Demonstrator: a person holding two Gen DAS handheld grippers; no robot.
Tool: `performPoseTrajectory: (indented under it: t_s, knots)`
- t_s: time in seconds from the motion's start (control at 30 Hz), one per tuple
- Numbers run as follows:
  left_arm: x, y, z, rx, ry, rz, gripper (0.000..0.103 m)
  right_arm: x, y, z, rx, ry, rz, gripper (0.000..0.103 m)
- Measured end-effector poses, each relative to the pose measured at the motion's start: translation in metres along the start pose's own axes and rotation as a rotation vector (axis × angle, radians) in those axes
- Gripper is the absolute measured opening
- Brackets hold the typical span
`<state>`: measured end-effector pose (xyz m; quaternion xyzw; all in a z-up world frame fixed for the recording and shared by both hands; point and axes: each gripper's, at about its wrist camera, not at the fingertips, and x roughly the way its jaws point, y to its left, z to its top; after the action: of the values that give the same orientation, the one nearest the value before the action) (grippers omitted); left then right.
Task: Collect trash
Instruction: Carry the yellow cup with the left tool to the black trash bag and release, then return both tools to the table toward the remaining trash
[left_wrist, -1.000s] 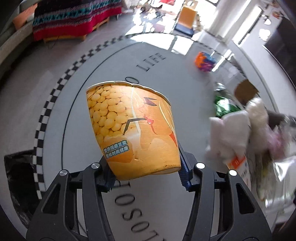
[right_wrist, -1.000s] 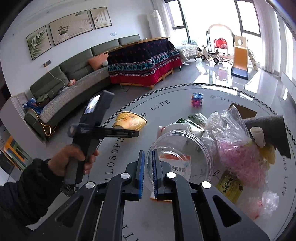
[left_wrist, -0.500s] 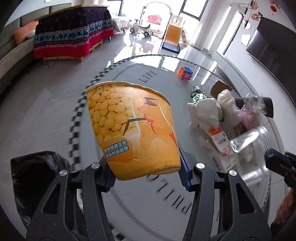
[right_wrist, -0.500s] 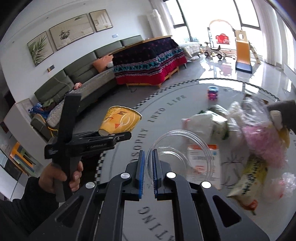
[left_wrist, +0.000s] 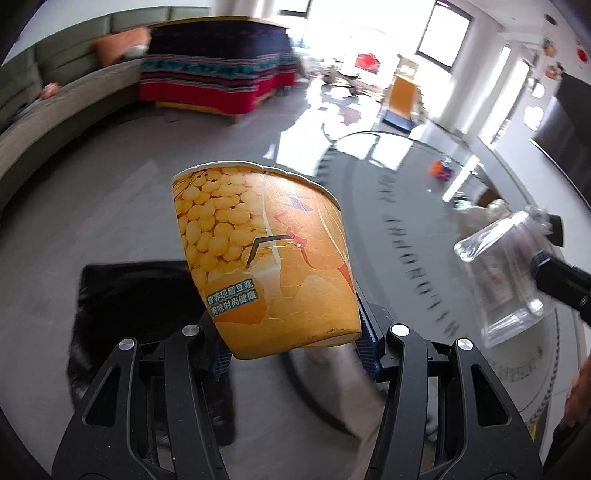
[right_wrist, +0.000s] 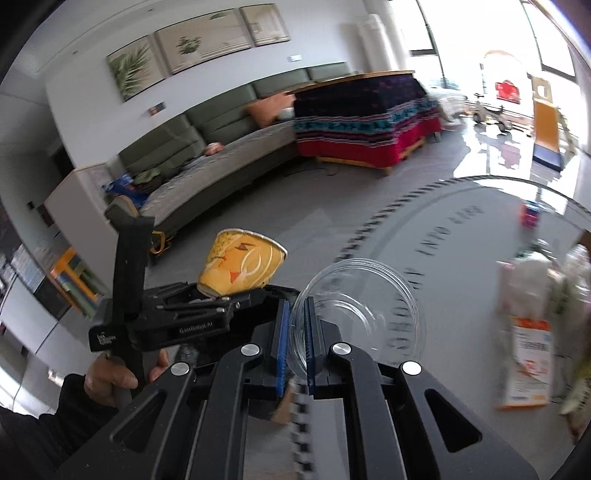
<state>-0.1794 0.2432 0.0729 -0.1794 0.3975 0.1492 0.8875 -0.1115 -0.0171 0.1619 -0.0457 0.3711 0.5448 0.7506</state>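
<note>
- Daylight floods in from the windows (left_wrist: 373, 33) at the far end, blown out to white in both views.
- Glare streaks the glossy floor (right_wrist: 491, 155) and the far rim of the surface (left_wrist: 424, 155).
- Motion blur smears the lettering on the surface and the litter (right_wrist: 528, 354) at right; the cup (left_wrist: 266, 262) and fingers (left_wrist: 369, 347) stay sharp.
- Fisheye bending curves the sofa (right_wrist: 221, 147); corners fall to black.
</note>
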Motion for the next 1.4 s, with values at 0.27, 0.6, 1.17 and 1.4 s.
performPoseTrajectory:
  t_s: [0.27,0.6,1.17,1.4]
  knots:
    - [-0.029,0.087,-0.040,-0.144,-0.003,0.144,0.053,0.068,0.067,0.015,-0.060,0.092,0.160,0.009]
    - [-0.038,0.165,-0.070,-0.350,0.014,0.295,0.097,0.158,0.123,0.037,-0.060,0.205,0.232,0.067]
    - [-0.028,0.133,-0.059,-0.282,0.034,0.237,0.097,0.105,0.081,0.025,0.003,0.097,0.204,0.067]
    - [-0.026,0.070,-0.038,-0.184,0.013,0.156,0.097,0.057,0.047,0.016,0.046,0.024,0.140,0.067]
